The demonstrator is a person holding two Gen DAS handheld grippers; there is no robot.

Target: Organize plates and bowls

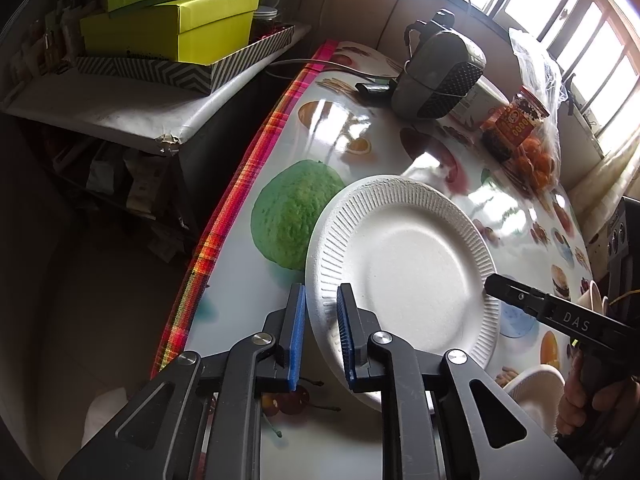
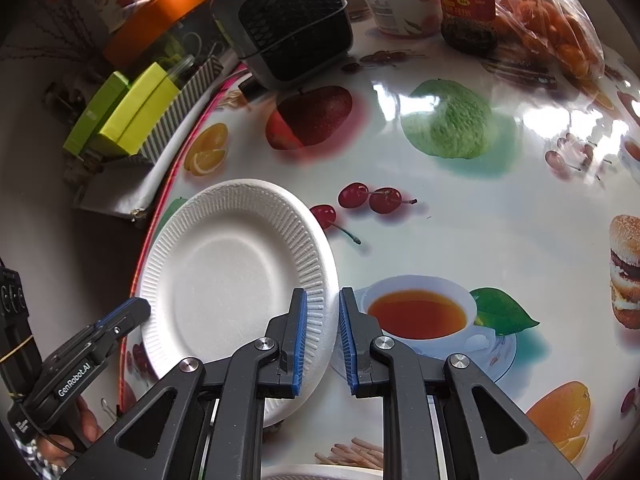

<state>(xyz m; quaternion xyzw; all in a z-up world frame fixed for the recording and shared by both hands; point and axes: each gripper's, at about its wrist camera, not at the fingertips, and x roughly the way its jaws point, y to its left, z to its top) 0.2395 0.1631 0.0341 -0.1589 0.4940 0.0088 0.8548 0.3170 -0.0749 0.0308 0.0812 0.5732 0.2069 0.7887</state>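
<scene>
My left gripper (image 1: 321, 320) and right gripper (image 2: 323, 328) each straddle opposite rim of paper plate (image 1: 404, 264), jaws slightly apart, not yet pinching; 2-sided hold keeps flimsy plate level. Plate near tabletop (image 1: 360, 136) edge. Bowl (image 1: 536, 384) just beside; fan (image 1: 440, 76), jar (image 1: 520, 116) well apart.

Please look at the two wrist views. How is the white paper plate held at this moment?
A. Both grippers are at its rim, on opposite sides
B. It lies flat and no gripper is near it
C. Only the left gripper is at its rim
A: the left gripper and the right gripper each straddle the rim of the white paper plate, on opposite sides.
</scene>
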